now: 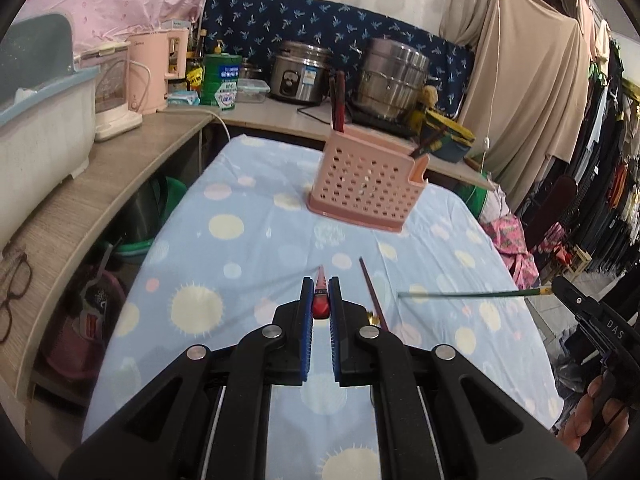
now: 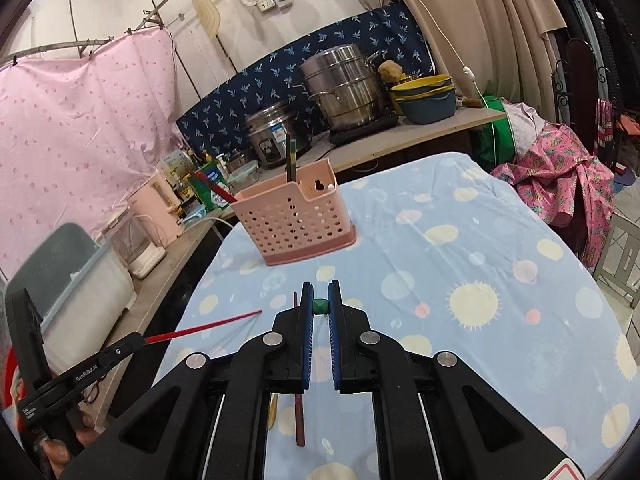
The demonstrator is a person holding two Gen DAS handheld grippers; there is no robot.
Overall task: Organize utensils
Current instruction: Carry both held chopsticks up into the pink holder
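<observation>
My left gripper (image 1: 321, 285) is shut on a red chopstick (image 1: 321, 304) that points forward, raised above the table. In the right wrist view the same left gripper (image 2: 138, 340) and red chopstick (image 2: 208, 325) appear at the left. My right gripper (image 2: 320, 291) is shut on a green chopstick (image 2: 319, 306), seen end-on. The left wrist view shows the right gripper (image 1: 557, 287) holding that green chopstick (image 1: 460, 293) sideways over the cloth. A pink perforated utensil basket (image 1: 366, 178) (image 2: 296, 216) stands ahead with a few chopsticks in it. One dark brown chopstick (image 1: 372, 300) (image 2: 298, 420) lies on the tablecloth.
The table wears a light blue dotted cloth (image 1: 248, 240). Behind the basket a counter holds a rice cooker (image 1: 300, 74), a steel pot (image 1: 390, 80) and stacked bowls (image 2: 426, 98). A pink kettle (image 1: 158, 74) and white appliance stand on the left shelf. Clothes hang at the right.
</observation>
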